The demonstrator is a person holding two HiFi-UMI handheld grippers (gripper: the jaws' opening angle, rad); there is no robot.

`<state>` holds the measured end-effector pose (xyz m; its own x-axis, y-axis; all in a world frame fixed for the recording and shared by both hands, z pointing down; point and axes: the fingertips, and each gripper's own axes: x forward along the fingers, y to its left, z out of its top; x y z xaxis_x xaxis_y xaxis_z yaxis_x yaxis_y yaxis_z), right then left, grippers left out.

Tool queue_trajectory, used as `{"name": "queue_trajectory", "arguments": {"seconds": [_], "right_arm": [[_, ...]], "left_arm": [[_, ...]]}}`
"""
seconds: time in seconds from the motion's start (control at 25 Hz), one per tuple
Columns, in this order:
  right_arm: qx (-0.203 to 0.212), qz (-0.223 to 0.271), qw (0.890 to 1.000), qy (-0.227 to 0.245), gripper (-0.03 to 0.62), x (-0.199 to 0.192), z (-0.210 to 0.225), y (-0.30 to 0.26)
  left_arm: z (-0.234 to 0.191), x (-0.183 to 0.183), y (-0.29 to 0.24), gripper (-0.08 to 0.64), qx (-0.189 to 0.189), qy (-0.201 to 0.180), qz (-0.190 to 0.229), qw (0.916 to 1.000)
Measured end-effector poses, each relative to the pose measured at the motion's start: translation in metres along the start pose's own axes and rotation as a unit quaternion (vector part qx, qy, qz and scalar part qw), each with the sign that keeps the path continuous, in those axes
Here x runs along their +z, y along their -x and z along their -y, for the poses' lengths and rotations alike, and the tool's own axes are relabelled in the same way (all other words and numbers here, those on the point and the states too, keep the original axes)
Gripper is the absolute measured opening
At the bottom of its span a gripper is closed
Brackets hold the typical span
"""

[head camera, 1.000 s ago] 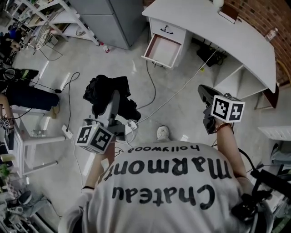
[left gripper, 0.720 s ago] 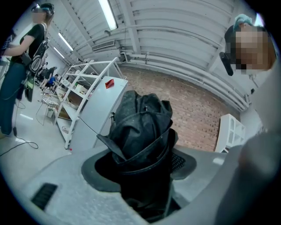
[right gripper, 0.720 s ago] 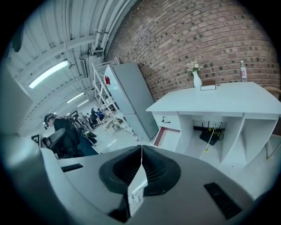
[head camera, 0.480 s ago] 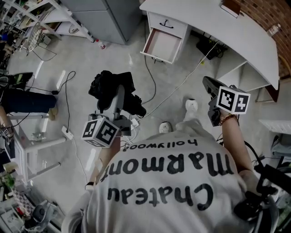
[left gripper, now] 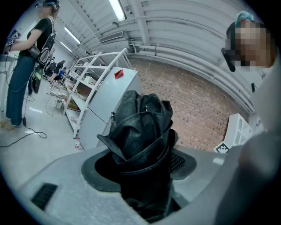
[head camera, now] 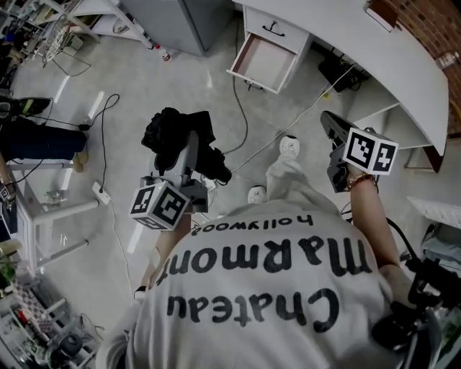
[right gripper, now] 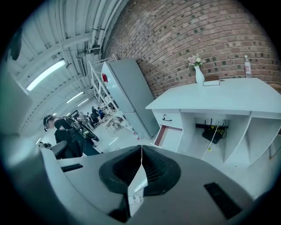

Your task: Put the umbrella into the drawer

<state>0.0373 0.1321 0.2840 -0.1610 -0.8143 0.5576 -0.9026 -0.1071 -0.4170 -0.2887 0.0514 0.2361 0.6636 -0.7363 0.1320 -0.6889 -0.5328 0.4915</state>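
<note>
A black folded umbrella (head camera: 175, 135) is bunched up in my left gripper (head camera: 189, 148), above the concrete floor at the left of the head view. In the left gripper view the umbrella (left gripper: 140, 127) fills the space between the jaws, which are shut on it. My right gripper (head camera: 331, 128) is held out at the right; its pads meet in a thin line (right gripper: 141, 151) with nothing between them. The white drawer (head camera: 263, 62) stands pulled out of the desk, far ahead of both grippers. The right gripper view shows the drawer (right gripper: 169, 135) open with nothing in it.
The white desk (head camera: 360, 43) curves along the back right, with a vase (right gripper: 199, 74) and a bottle (right gripper: 246, 67) on top. A grey cabinet (head camera: 191, 21) stands left of it. Cables (head camera: 241, 122) and a power strip (head camera: 101, 193) lie on the floor. The person's shoe (head camera: 289, 145) is stepping forward.
The person has walked towards the desk, one foot stepping ahead. Both grippers have travelled along, the left still holding the umbrella and a little lower.
</note>
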Motion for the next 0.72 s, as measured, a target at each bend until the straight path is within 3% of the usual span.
{"name": "queue_trajectory", "arguments": {"seconds": [0.28, 0.72], "right_arm": [[0.032, -0.012, 0.999, 0.013, 0.014, 0.037, 0.018, -0.047], [0.092, 0.008, 0.994, 0.062, 0.014, 0.162, 0.053, -0.108]], "left_arm": [[0.004, 0.013, -0.037, 0.281, 0.024, -0.007, 0.019, 0.9995], [0.009, 0.052, -0.135, 0.281, 0.063, -0.009, 0.072, 0.9953]]}}
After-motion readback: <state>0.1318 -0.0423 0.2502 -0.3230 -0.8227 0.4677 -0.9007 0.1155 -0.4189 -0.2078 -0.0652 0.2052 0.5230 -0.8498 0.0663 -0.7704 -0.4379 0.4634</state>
